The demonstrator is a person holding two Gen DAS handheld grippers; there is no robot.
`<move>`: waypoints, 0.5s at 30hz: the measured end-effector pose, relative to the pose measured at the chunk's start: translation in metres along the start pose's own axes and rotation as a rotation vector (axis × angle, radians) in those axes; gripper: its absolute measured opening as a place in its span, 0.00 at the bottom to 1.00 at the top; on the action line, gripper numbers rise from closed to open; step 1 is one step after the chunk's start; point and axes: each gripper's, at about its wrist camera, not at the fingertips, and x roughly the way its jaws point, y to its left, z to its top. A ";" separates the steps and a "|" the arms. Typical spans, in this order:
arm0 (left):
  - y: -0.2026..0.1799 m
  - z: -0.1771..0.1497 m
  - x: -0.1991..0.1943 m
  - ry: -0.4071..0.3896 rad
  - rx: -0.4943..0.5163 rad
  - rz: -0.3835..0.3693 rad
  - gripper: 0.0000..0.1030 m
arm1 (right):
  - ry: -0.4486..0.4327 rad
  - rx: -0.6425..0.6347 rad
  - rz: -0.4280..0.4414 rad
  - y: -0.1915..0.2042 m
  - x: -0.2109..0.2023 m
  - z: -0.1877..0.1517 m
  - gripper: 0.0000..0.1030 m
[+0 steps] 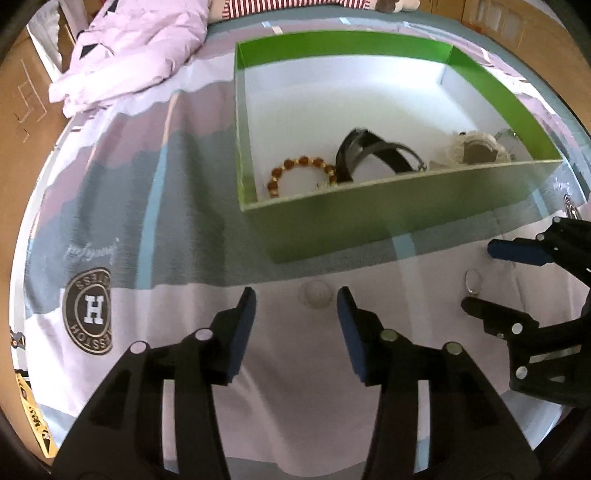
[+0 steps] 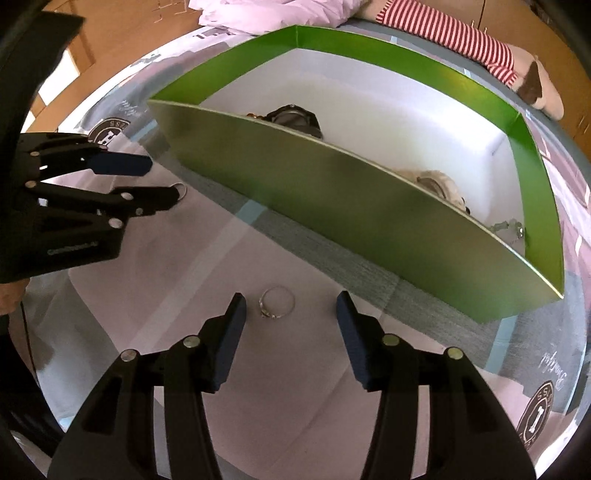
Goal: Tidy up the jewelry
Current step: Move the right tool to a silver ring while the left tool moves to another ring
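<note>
A green box (image 1: 369, 218) with a white floor stands on the bed sheet. It holds an amber bead bracelet (image 1: 301, 168), a black watch (image 1: 369, 151) and a pale watch (image 1: 476, 146). My left gripper (image 1: 296, 299) stands open just before the box, with a small pale round piece (image 1: 316, 293) lying between its fingertips. My right gripper (image 2: 290, 299) is open too, low over a silver ring (image 2: 268, 312) that lies on the sheet nearer its left finger. From the left wrist view, the right gripper (image 1: 476, 276) straddles that ring (image 1: 473, 282) without touching it.
In the right wrist view the box wall (image 2: 332, 206) runs diagonally close ahead, and the left gripper (image 2: 163, 178) sits at the left edge. A lilac quilt (image 1: 136, 48) and a striped plush toy (image 2: 461, 33) lie behind the box. Cardboard boxes (image 1: 22, 92) flank the bed.
</note>
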 end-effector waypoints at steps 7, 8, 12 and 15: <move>-0.012 0.003 0.008 0.016 -0.023 -0.034 0.38 | -0.005 -0.001 0.005 0.001 0.004 0.002 0.50; -0.011 0.004 0.007 0.016 -0.025 -0.039 0.36 | -0.009 0.002 0.008 0.001 0.004 0.003 0.50; -0.016 0.003 0.006 0.014 -0.014 -0.049 0.23 | -0.033 -0.005 0.022 0.000 0.004 0.002 0.39; -0.024 0.002 0.005 0.014 0.017 -0.041 0.17 | -0.027 -0.026 0.044 0.001 0.004 0.003 0.22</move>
